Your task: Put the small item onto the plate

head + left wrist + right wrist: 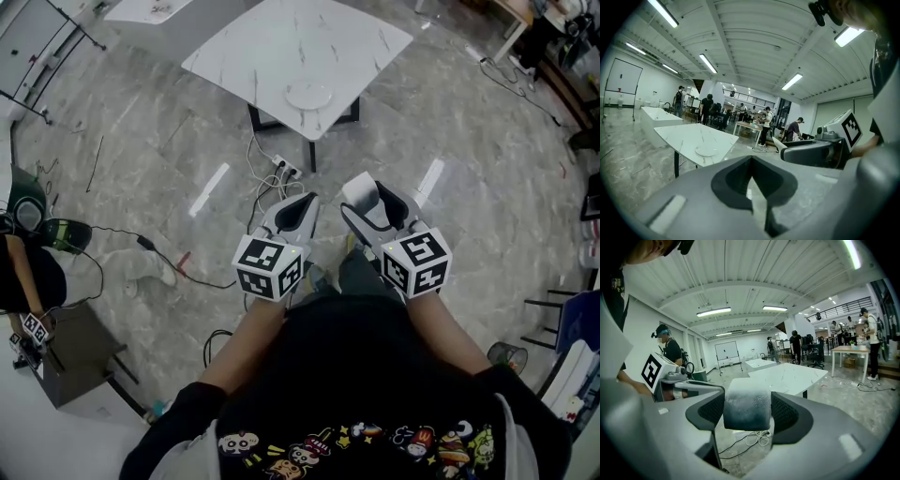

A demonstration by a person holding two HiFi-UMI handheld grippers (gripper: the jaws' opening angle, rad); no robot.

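On my left I am holding the left gripper with its jaws pressed together on nothing, idle at chest height. Just beside it, the right gripper is clamping the small item, a pale block greying toward its lower edge, squarely between both jaws.

So the pick-up is looking done to me, and the carry and the set-down are what is left. The plate is sitting bare on the table, well ahead of both grippers, with open floor between. I am judging that I need to walk up before lowering.

The table is showing a white marble pattern and dark legs. The floor is grey veined stone, glossy with lamp reflections, and cables are trailing near the table's foot. I am working in a large workshop hall, with people standing at benches farther back.
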